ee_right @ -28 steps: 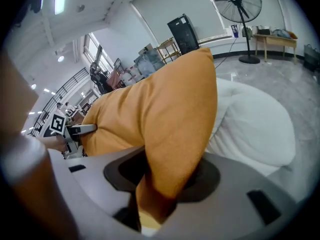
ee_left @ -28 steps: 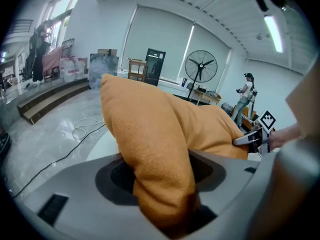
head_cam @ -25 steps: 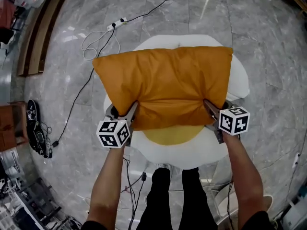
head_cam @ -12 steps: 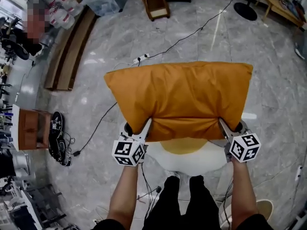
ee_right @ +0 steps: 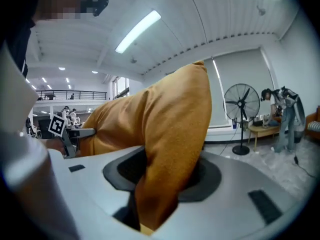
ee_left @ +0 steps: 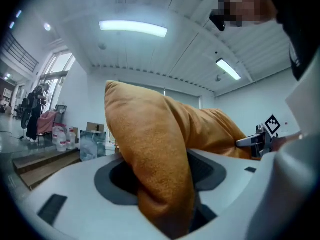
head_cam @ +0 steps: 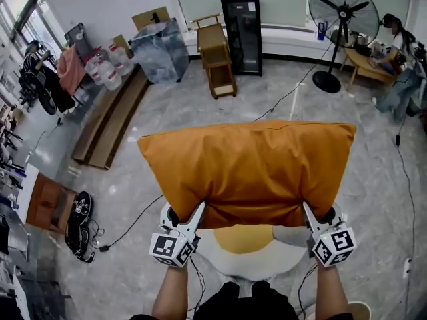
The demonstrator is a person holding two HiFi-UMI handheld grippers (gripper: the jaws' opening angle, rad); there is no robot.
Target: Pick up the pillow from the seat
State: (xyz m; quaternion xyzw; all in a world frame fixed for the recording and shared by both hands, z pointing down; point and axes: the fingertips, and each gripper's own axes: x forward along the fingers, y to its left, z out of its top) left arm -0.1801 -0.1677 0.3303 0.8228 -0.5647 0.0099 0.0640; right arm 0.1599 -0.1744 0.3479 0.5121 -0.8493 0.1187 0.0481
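The lift looks all but done, with the left tool [head_cam: 194,216] and right tool [head_cam: 309,215] each clamped on a near corner of the plump orange fabric pillow [head_cam: 247,172], which hangs above the round white seat [head_cam: 257,267], so the next move calls for firm, even grips while carrying it clear.

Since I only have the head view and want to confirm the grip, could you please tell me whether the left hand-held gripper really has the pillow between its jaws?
Observer: Yes. The left gripper view shows the left hand-held gripper shut on the pillow, with fabric bunched between its jaws.
Operator: Thank you. And the right one?
Observer: The right gripper view shows the right hand-held gripper clamped on the pillow's edge the same way.
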